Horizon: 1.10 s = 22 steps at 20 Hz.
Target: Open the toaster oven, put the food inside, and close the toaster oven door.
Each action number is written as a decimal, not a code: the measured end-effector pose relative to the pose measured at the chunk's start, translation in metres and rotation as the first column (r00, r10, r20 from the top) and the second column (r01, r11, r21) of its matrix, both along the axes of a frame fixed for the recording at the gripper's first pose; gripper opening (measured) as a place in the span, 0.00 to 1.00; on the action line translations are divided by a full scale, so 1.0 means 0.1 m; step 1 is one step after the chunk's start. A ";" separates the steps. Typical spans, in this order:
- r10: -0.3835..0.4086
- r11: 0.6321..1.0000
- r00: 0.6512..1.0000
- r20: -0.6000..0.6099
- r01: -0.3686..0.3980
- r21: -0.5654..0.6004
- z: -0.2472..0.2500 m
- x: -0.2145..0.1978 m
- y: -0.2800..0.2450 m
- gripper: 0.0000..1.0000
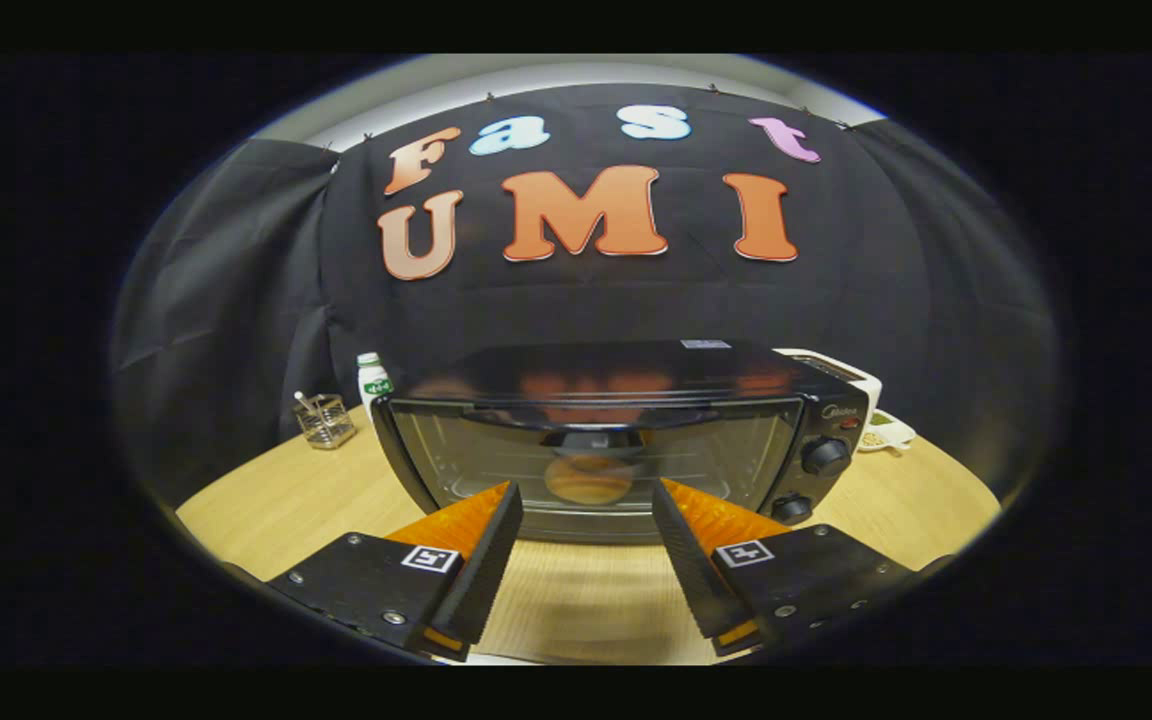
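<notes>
Fingers (pixel 496 530) spread wide over the near strip of table (pixel 266 500), nothing between them, gripper (pixel 586 500) holding nothing; tips sit just short of the oven (pixel 616 440) front, one either side of the door's middle. Oven stands square ahead on the wooden table, door (pixel 596 460) upright and shut as far as the glass shows. Round brownish item, likely the food (pixel 591 478), seen through the glass at centre, so it appears to be inside already, though reflections on the glass make this less than sure. Judgement: if the food is in and the door is closed, the task looks at or near its end, with only a check that the door is seated; if the round shape is just a reflection, the step in hand would be opening, which calls for hooking the handle (pixel 591 437) at the door's top edge and drawing it down toward the near side. Oven body dark and glossy, top mirroring the wall; two knobs (pixel 824 456) on the right panel. Far left: a small glass holder (pixel 324 420) and a white bottle (pixel 372 380). Far right, behind the oven: a pale appliance (pixel 836 370) and a small dish (pixel 886 432)
</notes>
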<state>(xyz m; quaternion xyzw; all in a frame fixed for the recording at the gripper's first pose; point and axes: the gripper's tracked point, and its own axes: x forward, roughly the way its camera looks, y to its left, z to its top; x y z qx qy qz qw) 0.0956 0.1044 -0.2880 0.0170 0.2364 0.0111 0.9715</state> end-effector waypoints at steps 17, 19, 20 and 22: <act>0.070 0.998 0.955 0.289 -0.067 -0.021 1.31 -0.86 -0.18 0.89; 0.062 0.998 0.949 0.308 -0.061 -0.013 1.49 -1.00 -0.31 0.92; 0.058 0.998 0.946 0.319 -0.058 -0.010 1.58 -1.06 -0.39 0.93; 0.053 0.998 0.938 0.343 -0.054 -0.007 1.79 -1.18 -0.51 0.94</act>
